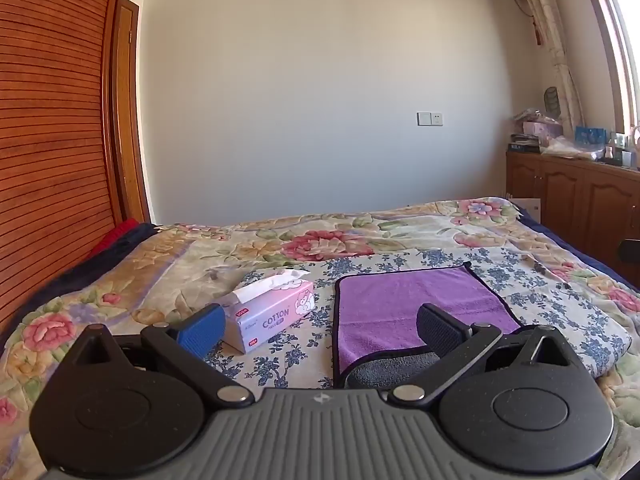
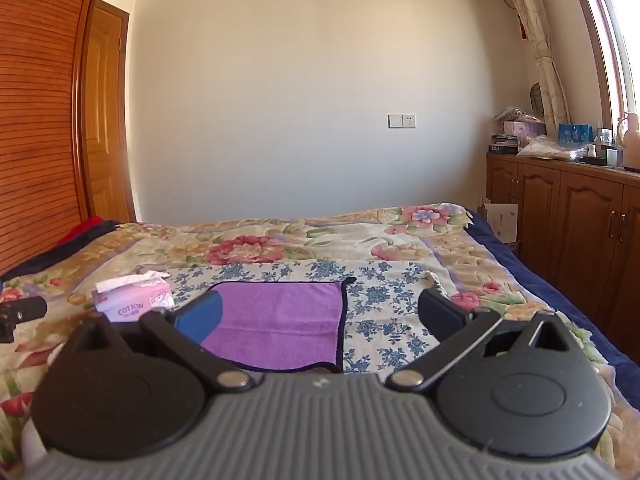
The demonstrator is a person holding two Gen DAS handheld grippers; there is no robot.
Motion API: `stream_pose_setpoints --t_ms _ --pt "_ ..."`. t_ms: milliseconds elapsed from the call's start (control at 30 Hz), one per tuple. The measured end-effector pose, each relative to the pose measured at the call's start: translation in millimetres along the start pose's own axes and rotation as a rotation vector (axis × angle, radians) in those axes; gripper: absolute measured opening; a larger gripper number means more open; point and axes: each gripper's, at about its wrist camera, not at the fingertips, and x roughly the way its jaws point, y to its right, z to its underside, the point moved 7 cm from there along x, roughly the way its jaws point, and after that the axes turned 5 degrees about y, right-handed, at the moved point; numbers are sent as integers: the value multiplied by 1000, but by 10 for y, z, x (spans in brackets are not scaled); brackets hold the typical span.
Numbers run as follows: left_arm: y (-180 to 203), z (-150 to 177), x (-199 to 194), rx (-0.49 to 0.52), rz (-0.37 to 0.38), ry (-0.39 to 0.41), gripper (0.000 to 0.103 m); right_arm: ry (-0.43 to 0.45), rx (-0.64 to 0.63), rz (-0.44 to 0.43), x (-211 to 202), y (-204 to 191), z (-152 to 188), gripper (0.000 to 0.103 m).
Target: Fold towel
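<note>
A purple towel with a dark hem lies flat on the flowered bedspread; its near edge is curled up and shows a grey underside. My left gripper is open and empty, above the towel's near left corner. The towel also shows in the right wrist view. My right gripper is open and empty, over the towel's near right part.
A pink tissue box marked COTTON stands on the bed left of the towel, also in the right wrist view. The bed stretches to the far wall. A wooden wardrobe is left, wooden cabinets right.
</note>
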Motion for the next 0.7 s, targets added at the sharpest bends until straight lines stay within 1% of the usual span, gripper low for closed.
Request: stream_pose_setpoints --t_ms 700 --pt "-3 3 -1 4 -1 3 103 -2 2 0 -3 -5 -4 103"
